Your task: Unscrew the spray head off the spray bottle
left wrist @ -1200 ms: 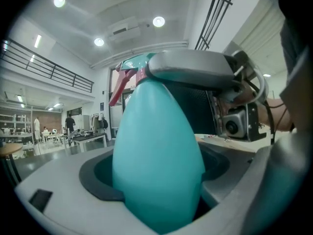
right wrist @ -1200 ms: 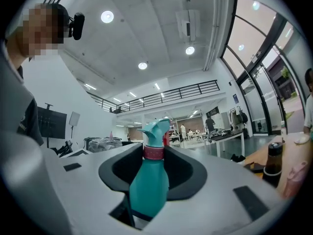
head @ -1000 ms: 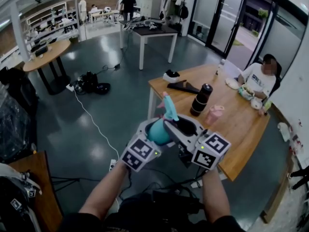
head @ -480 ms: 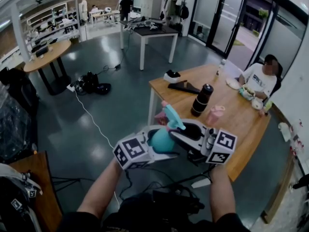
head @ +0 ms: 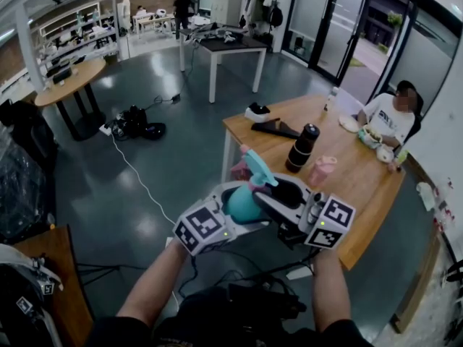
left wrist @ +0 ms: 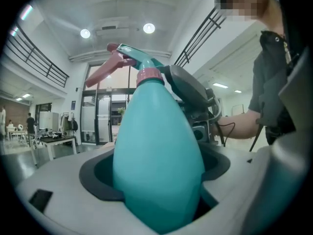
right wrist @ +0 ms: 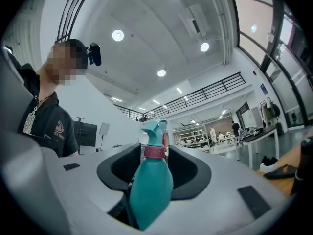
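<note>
Bottle (head: 242,202): teal, teardrop-shaped, upright, held in air beside table (head: 362,186) corner.
Spray head (head: 259,168): teal, pink trigger, pink collar (left wrist: 148,75), still on.
Left gripper (left wrist: 156,180): clamps bottle's wide body.
Right gripper (right wrist: 152,173): closed around upper body, below collar.
Change: spray head leans further right than a second ago.

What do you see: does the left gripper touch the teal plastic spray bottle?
Touching. The left gripper view shows the teal plastic spray bottle wedged between the jaws of the left gripper, without gaps.

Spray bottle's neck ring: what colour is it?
Pink neck ring on the spray bottle; clearest in left gripper view.
</note>
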A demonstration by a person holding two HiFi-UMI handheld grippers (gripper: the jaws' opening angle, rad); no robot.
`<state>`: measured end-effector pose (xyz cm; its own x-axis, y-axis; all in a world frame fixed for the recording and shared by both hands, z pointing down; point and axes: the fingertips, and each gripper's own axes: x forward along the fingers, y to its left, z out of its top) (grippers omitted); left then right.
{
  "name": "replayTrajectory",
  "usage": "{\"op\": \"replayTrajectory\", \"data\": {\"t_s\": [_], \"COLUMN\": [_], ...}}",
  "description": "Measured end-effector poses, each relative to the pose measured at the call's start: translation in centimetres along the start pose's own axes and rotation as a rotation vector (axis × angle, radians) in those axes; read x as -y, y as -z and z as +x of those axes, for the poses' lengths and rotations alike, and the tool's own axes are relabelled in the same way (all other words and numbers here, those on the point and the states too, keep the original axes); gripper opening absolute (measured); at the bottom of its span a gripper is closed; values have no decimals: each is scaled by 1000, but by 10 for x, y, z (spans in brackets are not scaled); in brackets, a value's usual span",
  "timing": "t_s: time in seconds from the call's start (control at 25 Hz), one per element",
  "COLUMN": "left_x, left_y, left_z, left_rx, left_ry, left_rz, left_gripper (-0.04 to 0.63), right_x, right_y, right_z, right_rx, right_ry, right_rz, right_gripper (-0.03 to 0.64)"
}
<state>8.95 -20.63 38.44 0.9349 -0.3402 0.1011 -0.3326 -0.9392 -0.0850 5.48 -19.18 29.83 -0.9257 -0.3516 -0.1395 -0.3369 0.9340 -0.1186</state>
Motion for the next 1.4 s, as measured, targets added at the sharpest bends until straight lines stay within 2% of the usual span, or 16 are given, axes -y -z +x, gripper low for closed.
{"op": "replayTrajectory", "data": {"t_s": [0.2, 0.36, 0.48, 0.6, 0.96, 1.2, 1.24, 1.4], "left_x": [-23, -35, -37, -38, -39, -32, -31, -27], "left_y": [2, 10, 13, 15, 18, 19, 20, 21], "left_z": [-1, -1, 1, 1, 3, 4, 4, 6], "left_rx": [6, -20, -34, -51, -71, -78, -80, -76], "left_ry": [-132, -216, -257, -285, -308, -292, -286, -247], "left_rz": [-21, -30, -37, -30, -26, -10, -9, -17], "left_gripper": [436, 436, 436, 436, 436, 436, 436, 436], "right_x": [13, 11, 13, 14, 18, 20, 20, 21], "right_y": [-3, -5, -1, 2, 7, 9, 9, 11], "right_z": [4, 11, 13, 15, 21, 19, 19, 16], "right_rx": [-2, -22, -61, -80, -116, -136, -140, -155], "right_ry": [155, 234, 305, 337, 394, 412, 412, 386], "right_rz": [-6, -11, -40, -52, -86, -110, -116, -120], "right_gripper": [172, 172, 172, 172, 172, 169, 152, 140]}}
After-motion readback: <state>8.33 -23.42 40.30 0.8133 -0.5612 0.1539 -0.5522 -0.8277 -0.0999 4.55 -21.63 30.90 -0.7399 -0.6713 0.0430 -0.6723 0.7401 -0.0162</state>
